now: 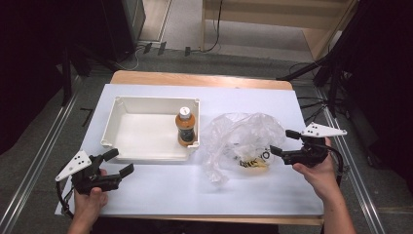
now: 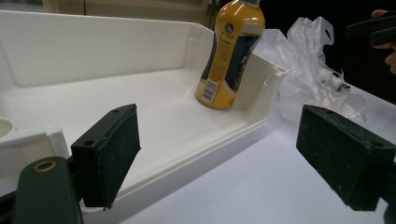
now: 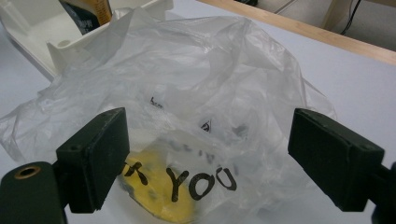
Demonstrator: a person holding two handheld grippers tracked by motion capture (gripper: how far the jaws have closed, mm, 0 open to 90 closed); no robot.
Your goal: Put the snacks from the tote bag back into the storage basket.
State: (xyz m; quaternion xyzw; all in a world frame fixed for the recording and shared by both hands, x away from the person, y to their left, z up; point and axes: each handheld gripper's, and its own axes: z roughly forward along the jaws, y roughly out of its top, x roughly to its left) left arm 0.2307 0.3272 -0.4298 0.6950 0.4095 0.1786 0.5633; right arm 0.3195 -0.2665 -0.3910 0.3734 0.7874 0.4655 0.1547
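An orange bottle [image 1: 185, 127] with a white cap stands upright in the right front corner of a white bin [image 1: 131, 102]. The bottle [image 2: 229, 53] also rises beyond my left jaws. A crumpled clear plastic bag [image 1: 238, 141] lies right of the bin, with black lettering and something yellow [image 3: 163, 191] inside. My left gripper [image 1: 119, 162] is open at the bin's front left corner, holding nothing. My right gripper [image 1: 285, 142] is open at the bag's right edge, and the bag [image 3: 196, 102] lies just ahead between its jaws.
A white sheet [image 1: 160, 190] covers the wooden table [image 1: 199, 79]. Cables [image 1: 311, 105] and dark stands sit on the floor beyond the right edge. A wooden shelf unit [image 1: 272, 19] stands at the back.
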